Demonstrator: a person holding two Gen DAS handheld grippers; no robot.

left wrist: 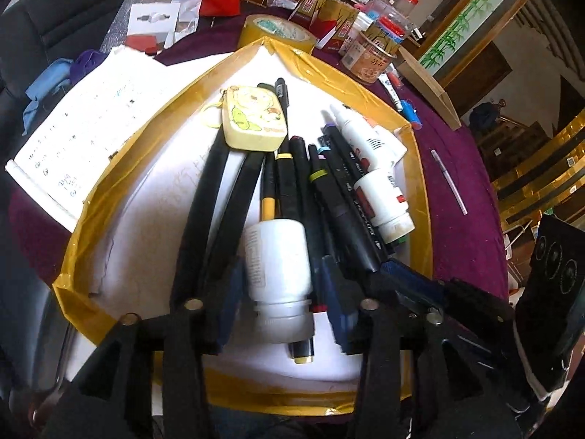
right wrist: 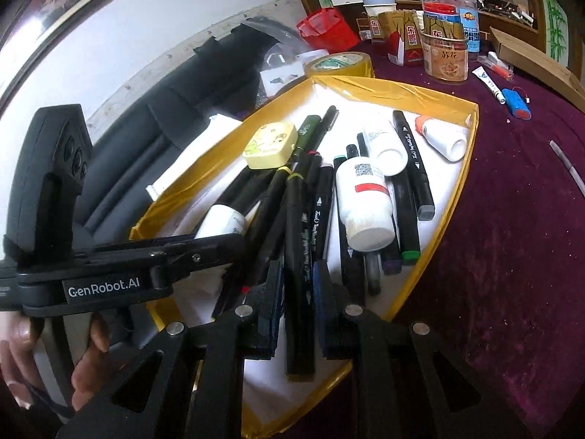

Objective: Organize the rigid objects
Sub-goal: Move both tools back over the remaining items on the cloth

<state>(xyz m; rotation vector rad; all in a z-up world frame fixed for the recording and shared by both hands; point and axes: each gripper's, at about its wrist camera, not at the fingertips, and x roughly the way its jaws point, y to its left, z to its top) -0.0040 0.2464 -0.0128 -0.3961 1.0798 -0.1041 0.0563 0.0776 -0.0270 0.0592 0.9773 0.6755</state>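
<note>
A shallow tray with a gold taped rim (left wrist: 91,197) holds a heap of black marker pens (left wrist: 292,190), several white bottles and a yellow cartoon case (left wrist: 256,120). My left gripper (left wrist: 279,307) stands open over the tray's near end. A white bottle (left wrist: 278,274) lies on the pens between its pads, with small gaps on both sides. My right gripper (right wrist: 299,292) is low over the same tray (right wrist: 457,183). Its blue pads lie against the sides of a black pen (right wrist: 299,314), which points along the fingers onto the pile.
The tray sits on a purple cloth (right wrist: 493,256). Behind it stand a tape roll (left wrist: 278,31), jars (left wrist: 373,55) and red packets. A thin pen (left wrist: 448,181) lies on the cloth at the right, white sheets (left wrist: 73,128) at the left. A hand (right wrist: 91,347) holds the left tool.
</note>
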